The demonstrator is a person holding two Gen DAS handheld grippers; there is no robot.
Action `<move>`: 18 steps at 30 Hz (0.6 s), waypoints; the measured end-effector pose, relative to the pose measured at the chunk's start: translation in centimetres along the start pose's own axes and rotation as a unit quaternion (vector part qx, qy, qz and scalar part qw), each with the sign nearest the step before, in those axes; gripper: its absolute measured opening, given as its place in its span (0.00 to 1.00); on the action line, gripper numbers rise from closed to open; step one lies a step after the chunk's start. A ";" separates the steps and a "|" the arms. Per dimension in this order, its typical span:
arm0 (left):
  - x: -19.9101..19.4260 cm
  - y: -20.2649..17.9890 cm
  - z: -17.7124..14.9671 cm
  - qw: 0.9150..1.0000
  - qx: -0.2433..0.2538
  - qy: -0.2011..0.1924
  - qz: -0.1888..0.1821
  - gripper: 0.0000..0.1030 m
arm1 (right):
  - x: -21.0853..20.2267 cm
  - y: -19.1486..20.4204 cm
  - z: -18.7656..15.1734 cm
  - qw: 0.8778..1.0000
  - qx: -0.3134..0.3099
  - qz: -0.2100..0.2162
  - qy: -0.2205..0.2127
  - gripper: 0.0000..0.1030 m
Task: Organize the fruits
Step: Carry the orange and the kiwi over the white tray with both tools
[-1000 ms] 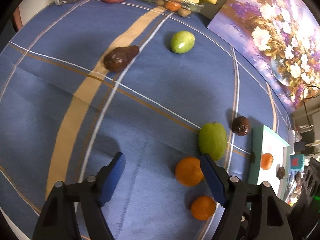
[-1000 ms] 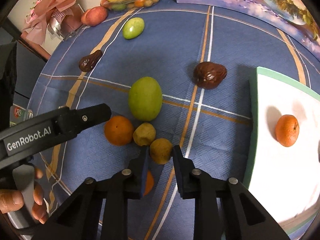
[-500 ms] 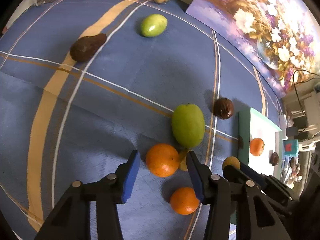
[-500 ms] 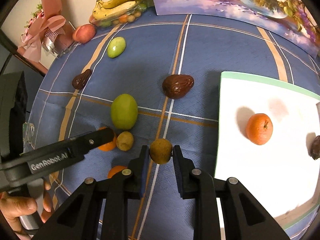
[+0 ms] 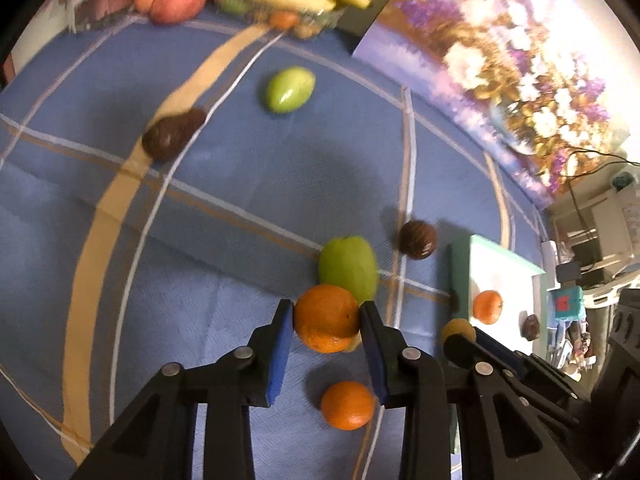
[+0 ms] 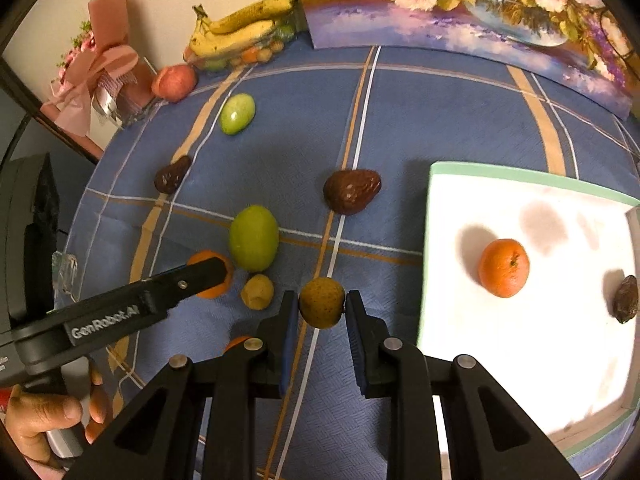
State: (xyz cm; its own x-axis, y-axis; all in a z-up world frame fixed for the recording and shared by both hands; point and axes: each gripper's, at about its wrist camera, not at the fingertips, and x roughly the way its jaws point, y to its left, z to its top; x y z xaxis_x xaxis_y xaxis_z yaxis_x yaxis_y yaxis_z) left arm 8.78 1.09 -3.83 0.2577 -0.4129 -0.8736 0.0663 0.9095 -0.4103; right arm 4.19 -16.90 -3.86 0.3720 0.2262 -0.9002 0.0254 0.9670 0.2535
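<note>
At the far left edge of the desk, a clear bowl (image 6: 240,58) holds bananas (image 6: 244,26) above small mixed fruits. On the right, a white tray (image 6: 520,176) with a green rim carries an orange (image 6: 503,267) and, further right, a small dark fruit (image 6: 626,299).

The left gripper (image 5: 326,326) has just been closing, and its jaws now clasp a large orange (image 5: 327,318), both blue pads pressing its sides. The right gripper (image 6: 322,310) has its jaws clenched on a small brownish-yellow fruit (image 6: 322,307), held clear of the cloth.

A blue checked cloth (image 6: 420,120) covers the desk. From left on it lie a dark brown fruit (image 6: 173,175), a small green fruit (image 6: 237,113), a big green fruit (image 6: 253,238), a tan fruit (image 6: 258,291) just beside it, and a dark avocado-like fruit (image 6: 351,191). Another orange (image 5: 347,405) sits below the left jaws. A red fruit (image 6: 175,82) and a pink wrapped bouquet (image 6: 100,76) stand at the far left, while a flower painting (image 6: 460,4) leans along the back. A hand (image 6: 44,420) grips the left tool's handle.
</note>
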 end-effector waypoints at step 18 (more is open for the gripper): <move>-0.5 -8.7 -1.6 0.994 0.101 -0.018 -0.024 0.35 | -5.1 -8.2 -0.4 0.992 0.088 -0.072 -0.051 0.24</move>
State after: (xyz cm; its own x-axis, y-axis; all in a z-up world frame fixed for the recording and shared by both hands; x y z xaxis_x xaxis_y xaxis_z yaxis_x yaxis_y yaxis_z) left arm 6.56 -6.65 -0.26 0.2831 -0.4567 -0.8434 0.2701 0.8817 -0.3867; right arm 1.72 -25.94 -1.47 0.4442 0.0662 -0.8935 0.2429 0.9510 0.1912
